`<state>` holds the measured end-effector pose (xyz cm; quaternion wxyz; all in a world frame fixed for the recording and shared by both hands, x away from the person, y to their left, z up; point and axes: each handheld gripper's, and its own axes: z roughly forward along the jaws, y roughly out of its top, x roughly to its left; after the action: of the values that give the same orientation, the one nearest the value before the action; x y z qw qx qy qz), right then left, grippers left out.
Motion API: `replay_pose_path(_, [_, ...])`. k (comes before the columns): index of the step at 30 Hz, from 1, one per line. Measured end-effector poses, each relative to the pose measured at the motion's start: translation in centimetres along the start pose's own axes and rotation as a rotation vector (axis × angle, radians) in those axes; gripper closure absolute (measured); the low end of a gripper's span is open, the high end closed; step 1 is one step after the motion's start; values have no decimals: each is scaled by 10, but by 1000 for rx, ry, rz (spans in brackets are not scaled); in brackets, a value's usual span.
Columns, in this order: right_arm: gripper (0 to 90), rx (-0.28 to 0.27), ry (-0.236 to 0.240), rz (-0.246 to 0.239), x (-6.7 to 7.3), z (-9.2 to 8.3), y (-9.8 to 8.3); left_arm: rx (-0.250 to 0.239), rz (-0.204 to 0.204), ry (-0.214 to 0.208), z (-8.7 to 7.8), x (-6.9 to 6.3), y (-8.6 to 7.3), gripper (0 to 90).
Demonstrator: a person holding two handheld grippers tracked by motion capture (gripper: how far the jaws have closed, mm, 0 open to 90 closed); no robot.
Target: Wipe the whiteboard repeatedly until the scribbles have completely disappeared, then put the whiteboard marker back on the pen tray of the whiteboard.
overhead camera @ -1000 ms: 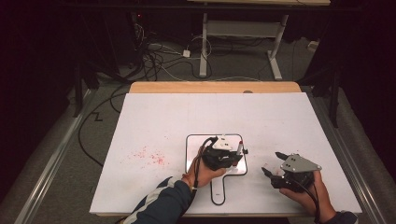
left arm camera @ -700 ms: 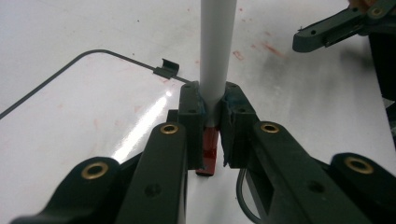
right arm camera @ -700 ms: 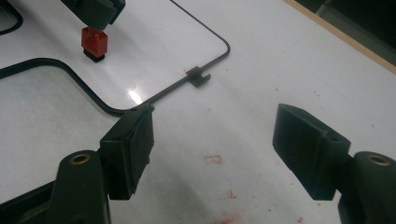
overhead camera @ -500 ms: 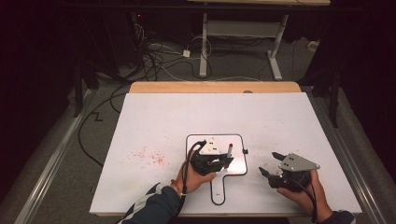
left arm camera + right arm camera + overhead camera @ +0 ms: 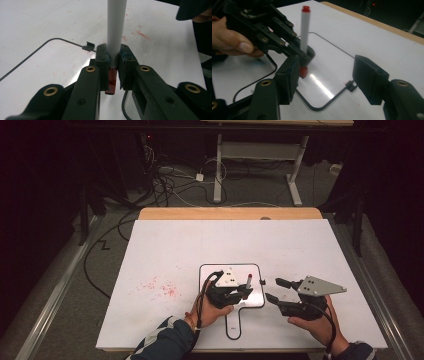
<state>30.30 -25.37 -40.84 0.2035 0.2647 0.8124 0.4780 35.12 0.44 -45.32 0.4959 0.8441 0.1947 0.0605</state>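
Desk (image 5: 310, 245): white top filled mid-frame, red flecks at centre left.
Whiteboard (image 5: 210, 275): small, black-rimmed, lay flat at lower centre.
Right gripper (image 5: 276, 290): lower right, jaws apart on nothing and just been closing, aimed at the marker.
Left gripper (image 5: 246, 290): lower centre over the whiteboard, clamped on the marker.
Marker (image 5: 305, 30): stood upright, red cap low between the left jaws.
Risk: right jaws could shut off-line and knock the marker askew, slipping it from the clamp.
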Motion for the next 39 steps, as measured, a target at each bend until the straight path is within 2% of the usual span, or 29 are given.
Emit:
replay_pose_path(3, [502, -21, 42, 4, 4, -1, 7, 4, 17, -8, 3, -5, 2, 787])
replay_pose_path(8, [453, -38, 66, 3, 11, 5, 18, 0, 35, -31, 8, -14, 6, 787])
replay_pose_path(12, [454, -43, 91, 4, 14, 13, 23, -7, 38, -45, 10, -17, 9, 786])
replay_pose_path(14, [482, -39, 99, -3, 15, 16, 24, -12, 32, -59, 12, -18, 9, 786])
replay_pose_path(16, [589, -29, 94, 4, 15, 19, 25, -13, 32, -61, 13, -19, 9, 786])
replay_pose_path(17, [611, -31, 105, 6, 15, 20, 24, -15, 32, -66, 13, -20, 9, 786])
replay_pose_path(22, [777, -29, 97, 18, 12, 20, 22, -16, 40, -82, 19, -23, 11, 784])
replay_pose_path(26, [797, -35, 107, 46, 6, 17, 22, -28, 34, -91, 20, -25, 11, 781])
replay_pose_path(27, [802, -32, 97, 39, 7, 17, 22, -26, 34, -91, 20, -25, 11, 779])
replay_pose_path(29, [804, -33, 103, 42, 6, 17, 23, -11, 41, -71, 18, -25, 12, 702])
replay_pose_path(32, [804, -18, 80, 57, 4, 14, 25, 33, 58, -15, 6, -23, 13, 459])
replay_pose_path(33, [804, -12, 78, 64, 1, 13, 26, 47, 75, 9, -1, -22, 12, 385])
replay_pose_path(35, [804, 11, 64, 90, -7, 9, 31, 62, 109, 87, -21, -18, 7, 278])
replay_pose_path(37, [804, 38, 67, 136, -16, 6, 34, 59, 106, 166, -46, -11, -2, 217])
replay_pose_path(39, [804, 91, 80, 186, -26, 7, 34, 40, 96, 234, -73, -4, -15, 191])
